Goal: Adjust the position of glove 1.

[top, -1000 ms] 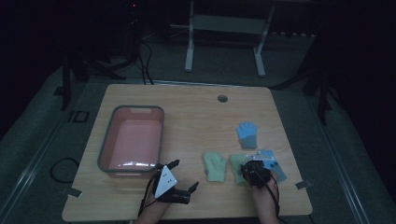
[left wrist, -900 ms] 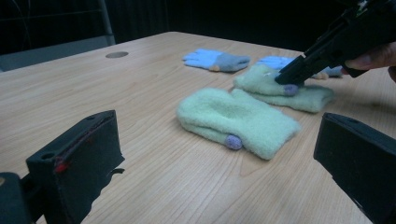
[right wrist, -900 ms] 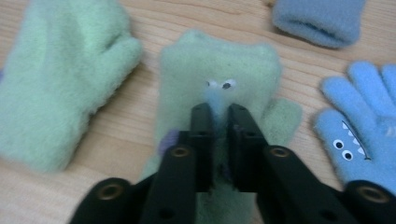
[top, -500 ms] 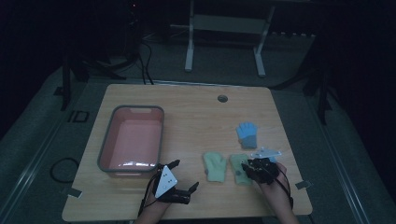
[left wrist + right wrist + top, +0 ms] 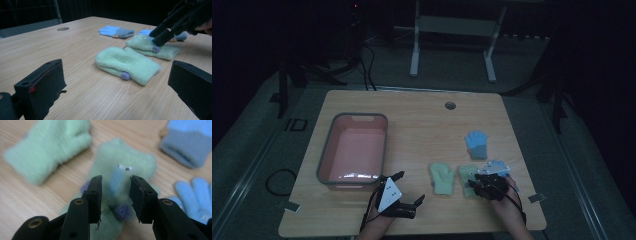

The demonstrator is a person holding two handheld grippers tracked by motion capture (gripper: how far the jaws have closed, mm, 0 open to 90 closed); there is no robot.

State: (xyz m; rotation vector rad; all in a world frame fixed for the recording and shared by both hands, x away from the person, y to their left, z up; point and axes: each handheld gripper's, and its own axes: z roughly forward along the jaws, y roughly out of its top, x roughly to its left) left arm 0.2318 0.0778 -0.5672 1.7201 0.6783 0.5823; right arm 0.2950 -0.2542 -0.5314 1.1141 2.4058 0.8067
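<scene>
We see the table (image 5: 422, 115) first, w/ a pink tub (image 5: 354, 150) at its left, nothing in it. Right of the tub lie four gloves: a green mitten (image 5: 442, 178) near the front edge, a 2nd green mitten (image 5: 467, 175) just beside it on the right, a blue glove (image 5: 476, 144) farther back, & another blue glove (image 5: 498, 166) partly under the right gripper (image 5: 473, 184).

We hold the right gripper low over the 2nd mitten; its jaws have just been opening & stand apart, w/ the mitten's pale blue patch (image 5: 116, 181) & purple dot (image 5: 122, 211) seen betw. them, pads not pressing on it. In the left gripper view its tips sit at that mitten's top.

The left gripper (image 5: 408, 191) rests near the front edge, just below the tub, jaws wide apart, nothing betw. them.
</scene>
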